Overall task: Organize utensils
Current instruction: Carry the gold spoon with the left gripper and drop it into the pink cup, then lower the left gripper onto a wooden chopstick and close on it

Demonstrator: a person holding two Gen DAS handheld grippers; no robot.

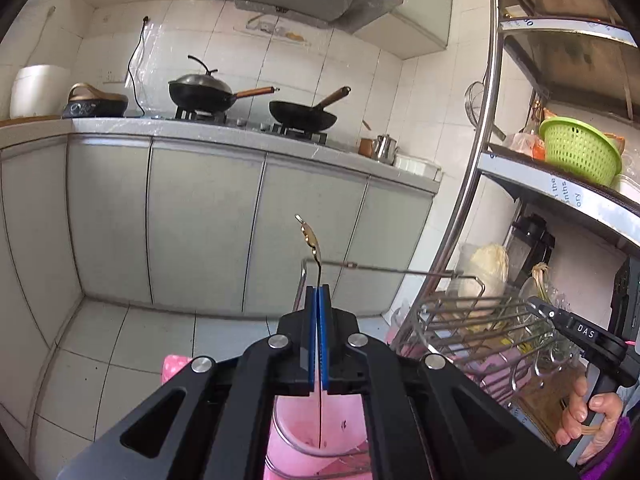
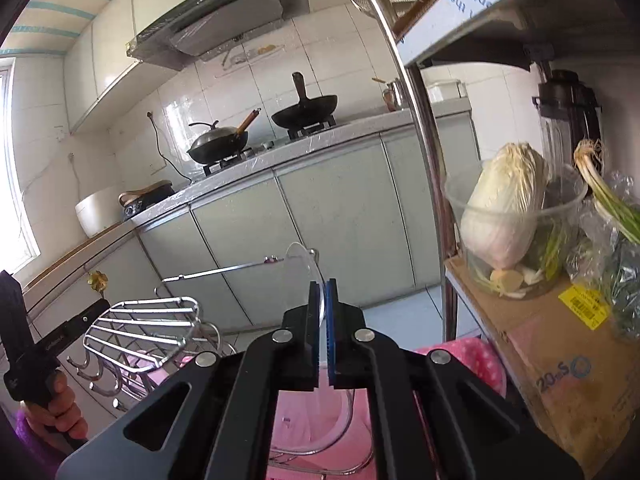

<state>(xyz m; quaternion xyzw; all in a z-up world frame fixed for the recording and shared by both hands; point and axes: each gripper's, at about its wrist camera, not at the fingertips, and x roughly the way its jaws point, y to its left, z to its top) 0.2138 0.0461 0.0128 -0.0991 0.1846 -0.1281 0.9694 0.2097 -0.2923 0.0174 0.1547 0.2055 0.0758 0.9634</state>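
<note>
Landmark: the wire rack (image 1: pixel 472 320).

Containers: a pink cup (image 1: pixel 320 432) sits in a wire ring at the rack's near end, below my jaws; its contents cannot be determined.

My left jaws (image 1: pixel 319 290) are fully closed on a gold spoon (image 1: pixel 310 236); its bowl projects up past the rack's rail.

My right jaws (image 2: pixel 324 286) are fully closed on a clear plastic spoon (image 2: pixel 306 264), also raised above the cup.
</note>
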